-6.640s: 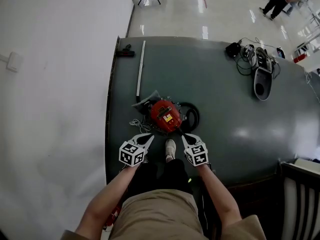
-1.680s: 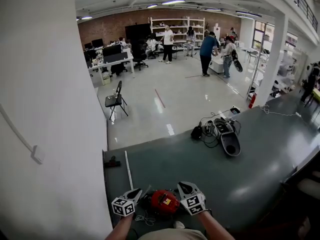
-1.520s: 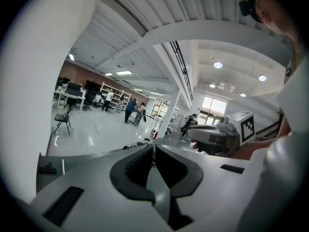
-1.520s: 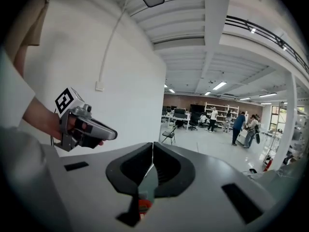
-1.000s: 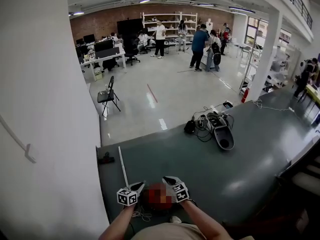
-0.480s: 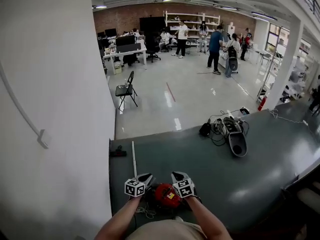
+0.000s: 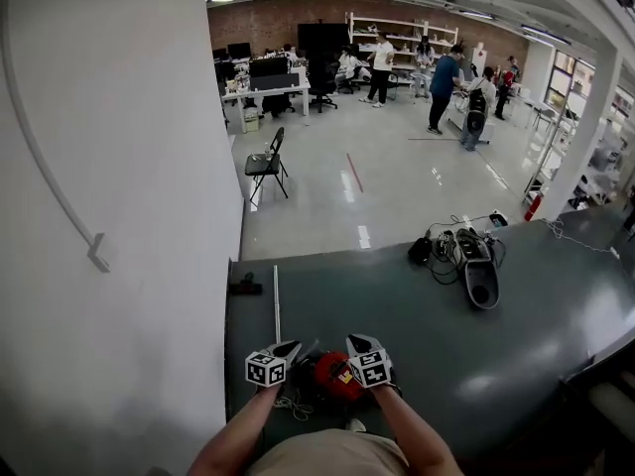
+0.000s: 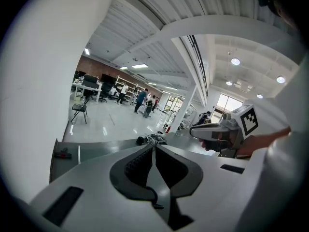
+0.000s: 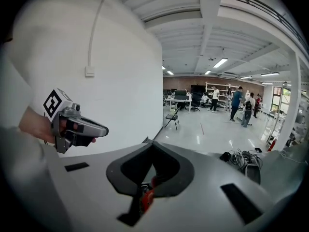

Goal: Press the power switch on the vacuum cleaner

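Note:
The red vacuum cleaner [image 7: 331, 378] sits on the grey platform [image 7: 427, 335], low in the head view and just in front of the person. My left gripper [image 7: 295, 346] hangs over its left side and my right gripper [image 7: 353, 341] over its right side. Both point forward, away from the machine. In the left gripper view the jaws of my left gripper [image 8: 153, 147] meet at the tips with nothing between them. My right gripper [image 9: 152, 143] is also shut and empty, and a bit of the red vacuum cleaner [image 9: 147, 195] shows through the gap below its jaws. The power switch is not discernible.
A thin metal tube [image 7: 277, 301] and a black nozzle [image 7: 245, 287] lie at the platform's far left. A grey appliance with tangled cables [image 7: 474, 266] lies at the far right. Past the platform's edge are a shiny floor, a folding chair [image 7: 265, 168] and distant people. A white wall [image 7: 119, 216] stands at the left.
The head view has swung from looking down at the vacuum cleaner to looking out over the hall. Both grippers stay shut on either side of the red vacuum cleaner.

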{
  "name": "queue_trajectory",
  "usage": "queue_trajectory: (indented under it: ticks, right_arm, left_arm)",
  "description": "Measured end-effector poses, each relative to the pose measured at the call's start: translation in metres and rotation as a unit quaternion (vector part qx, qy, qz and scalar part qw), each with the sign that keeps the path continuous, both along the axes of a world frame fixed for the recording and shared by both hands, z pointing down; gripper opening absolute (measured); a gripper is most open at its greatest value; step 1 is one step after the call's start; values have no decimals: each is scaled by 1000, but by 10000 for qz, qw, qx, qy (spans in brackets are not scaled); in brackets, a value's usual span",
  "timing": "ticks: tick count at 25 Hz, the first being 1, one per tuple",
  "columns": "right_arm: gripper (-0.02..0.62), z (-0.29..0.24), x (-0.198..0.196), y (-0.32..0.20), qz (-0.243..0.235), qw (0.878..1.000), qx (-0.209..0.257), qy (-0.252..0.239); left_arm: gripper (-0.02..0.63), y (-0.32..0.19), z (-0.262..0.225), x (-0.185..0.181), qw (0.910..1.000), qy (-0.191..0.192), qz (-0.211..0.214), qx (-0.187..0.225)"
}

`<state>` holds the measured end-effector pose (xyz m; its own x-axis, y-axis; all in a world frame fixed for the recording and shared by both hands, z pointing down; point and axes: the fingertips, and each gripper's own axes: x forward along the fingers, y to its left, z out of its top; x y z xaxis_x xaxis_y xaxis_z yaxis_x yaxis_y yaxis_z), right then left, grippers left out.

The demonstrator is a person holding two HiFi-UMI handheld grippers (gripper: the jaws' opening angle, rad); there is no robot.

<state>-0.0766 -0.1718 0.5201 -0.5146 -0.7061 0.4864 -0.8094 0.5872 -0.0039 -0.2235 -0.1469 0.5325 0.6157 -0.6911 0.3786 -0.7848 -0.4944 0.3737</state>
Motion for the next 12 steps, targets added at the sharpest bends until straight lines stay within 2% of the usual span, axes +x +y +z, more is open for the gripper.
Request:
queue_trajectory:
  ticks: [7,12]
  right_arm:
    - [8,-31,-18,39,10,9996,53,-264]
    - [8,-58,-48,59,3,9984,247,-507]
  left_arm:
    - [9,41,-26,-12,9995,240,-75,179]
    - [9,56,-51,-31,9979,350,8,553]
